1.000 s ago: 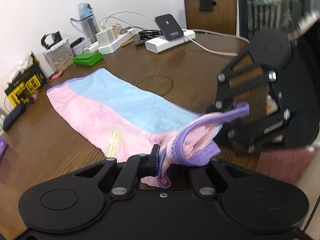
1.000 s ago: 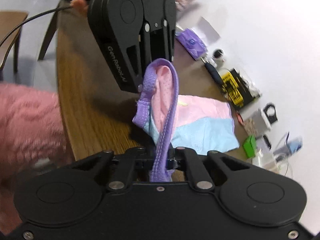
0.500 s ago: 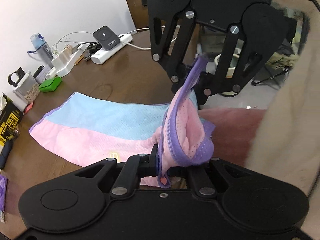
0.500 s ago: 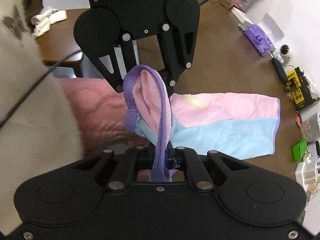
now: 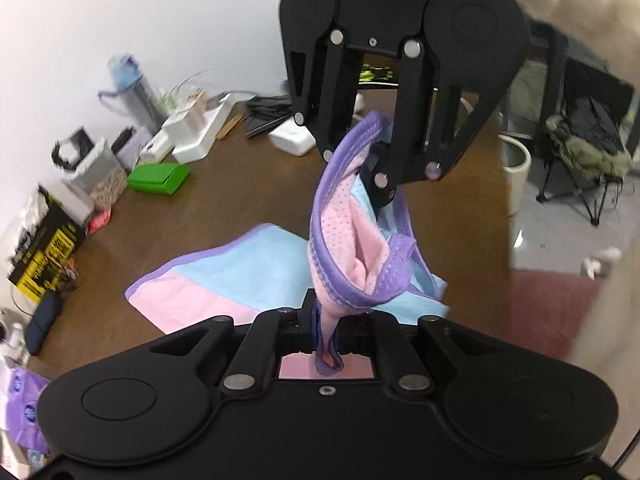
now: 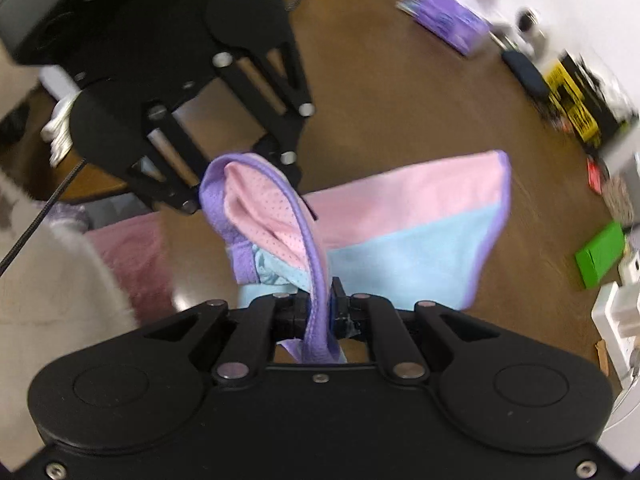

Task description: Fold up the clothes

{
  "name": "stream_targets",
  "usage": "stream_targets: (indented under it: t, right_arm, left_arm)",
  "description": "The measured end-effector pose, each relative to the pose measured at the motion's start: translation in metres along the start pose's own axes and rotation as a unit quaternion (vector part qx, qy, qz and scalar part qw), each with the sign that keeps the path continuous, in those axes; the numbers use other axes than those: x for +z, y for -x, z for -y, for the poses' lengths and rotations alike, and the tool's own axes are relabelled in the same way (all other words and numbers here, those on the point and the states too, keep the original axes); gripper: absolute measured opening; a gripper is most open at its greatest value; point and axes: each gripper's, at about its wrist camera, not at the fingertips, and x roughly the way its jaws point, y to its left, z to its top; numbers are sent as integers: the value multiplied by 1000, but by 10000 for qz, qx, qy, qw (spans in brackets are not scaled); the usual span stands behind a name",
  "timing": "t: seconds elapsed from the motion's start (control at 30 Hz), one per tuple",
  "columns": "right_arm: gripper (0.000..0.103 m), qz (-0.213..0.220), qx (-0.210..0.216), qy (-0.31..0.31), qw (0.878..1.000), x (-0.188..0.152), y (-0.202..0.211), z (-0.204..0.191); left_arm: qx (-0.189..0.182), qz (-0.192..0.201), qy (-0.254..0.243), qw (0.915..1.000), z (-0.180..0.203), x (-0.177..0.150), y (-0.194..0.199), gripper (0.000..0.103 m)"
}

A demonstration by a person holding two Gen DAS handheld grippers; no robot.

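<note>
Above the wooden table (image 5: 224,184), the left gripper (image 5: 326,330) and right gripper (image 6: 320,312) each pinch shut on the garment (image 5: 240,276) by its purple edge, lifting that end while the rest trails on the wood, likely to fold it over.

Left gripper (image 5: 326,330) is pointing steeply downward, jaws pinching shut on the garment's purple band (image 5: 320,216). Right gripper (image 6: 320,314) is facing it from directly opposite, tilting more steeply down, jaws likewise clamping the band. The two gripper tips are sitting close together, the band running between them.
</note>
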Motion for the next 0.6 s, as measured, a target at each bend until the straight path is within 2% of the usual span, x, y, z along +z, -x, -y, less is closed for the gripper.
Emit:
stream_targets:
  t: [0.07, 0.2, 0.4, 0.6]
  right_arm:
    - [9, -31, 259, -228, 9994, 10, -12, 41]
    - [9, -125, 597, -474, 9970, 21, -34, 98]
    - [9, -376, 821, -544, 9944, 22, -70, 143]
    - [10, -733, 983, -468, 9913, 27, -105, 164]
  left_arm:
    - [-50, -52, 119, 9999, -26, 4, -15, 8]
    - [-185, -92, 393, 9990, -71, 5, -35, 8]
    - [-424, -188, 814, 9956, -123, -13, -79, 8]
    - [-488, -246, 1073, 9927, -138, -31, -105, 8]
